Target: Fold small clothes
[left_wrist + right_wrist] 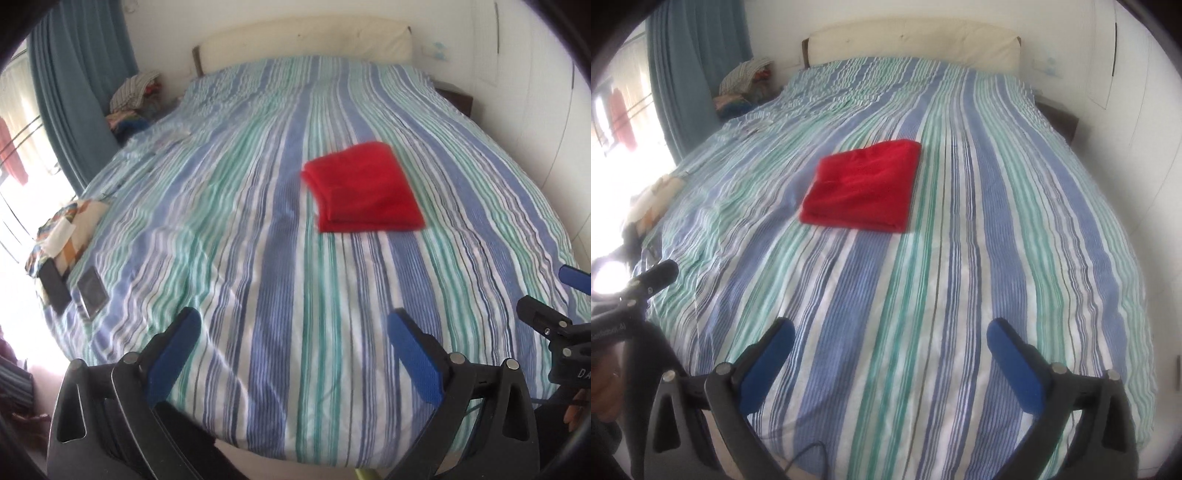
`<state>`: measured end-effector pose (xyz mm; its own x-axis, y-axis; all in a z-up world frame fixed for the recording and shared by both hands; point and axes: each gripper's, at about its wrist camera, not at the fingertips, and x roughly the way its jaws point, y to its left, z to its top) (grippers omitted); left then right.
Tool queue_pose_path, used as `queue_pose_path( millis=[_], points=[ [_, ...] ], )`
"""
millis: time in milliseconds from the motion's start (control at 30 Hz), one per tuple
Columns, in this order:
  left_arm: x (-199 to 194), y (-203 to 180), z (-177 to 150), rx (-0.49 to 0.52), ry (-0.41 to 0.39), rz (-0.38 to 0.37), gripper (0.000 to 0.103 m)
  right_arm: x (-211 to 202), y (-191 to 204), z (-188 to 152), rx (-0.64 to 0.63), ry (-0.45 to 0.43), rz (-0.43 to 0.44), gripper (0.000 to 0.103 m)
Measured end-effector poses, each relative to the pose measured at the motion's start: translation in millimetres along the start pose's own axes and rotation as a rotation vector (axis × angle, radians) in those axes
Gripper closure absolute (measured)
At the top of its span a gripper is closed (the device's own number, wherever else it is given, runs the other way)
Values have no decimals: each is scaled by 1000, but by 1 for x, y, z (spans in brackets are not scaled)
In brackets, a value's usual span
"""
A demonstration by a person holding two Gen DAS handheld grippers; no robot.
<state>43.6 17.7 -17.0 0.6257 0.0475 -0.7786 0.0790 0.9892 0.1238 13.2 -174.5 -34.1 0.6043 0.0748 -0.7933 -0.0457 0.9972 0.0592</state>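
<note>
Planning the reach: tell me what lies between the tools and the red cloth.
Nothing visible. Only bare striped bedspread lies between the open right tool, the open left tool and the folded red cloth.

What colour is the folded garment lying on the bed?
Solid red, no visible pattern. The folded garment shows best in the right wrist view, lying on the striped bedspread.

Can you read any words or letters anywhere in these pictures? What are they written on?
"DA": white letters, cut off by the frame edge, on the right gripper body in the left wrist view.
Too blurred to read: white print on the left gripper body in the right wrist view.
</note>
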Motion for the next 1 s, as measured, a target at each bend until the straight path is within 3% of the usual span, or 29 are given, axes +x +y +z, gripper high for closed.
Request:
queue_pose_path(
  millis=[200,1000],
  points=[
    [-9,-1,-5,-11,21,-53,1,-19,11,0,-34,3,-13,1],
    [-34,-4,9,-22,-34,24,0,-54,22,6,-60,-38,-8,1]
  ],
)
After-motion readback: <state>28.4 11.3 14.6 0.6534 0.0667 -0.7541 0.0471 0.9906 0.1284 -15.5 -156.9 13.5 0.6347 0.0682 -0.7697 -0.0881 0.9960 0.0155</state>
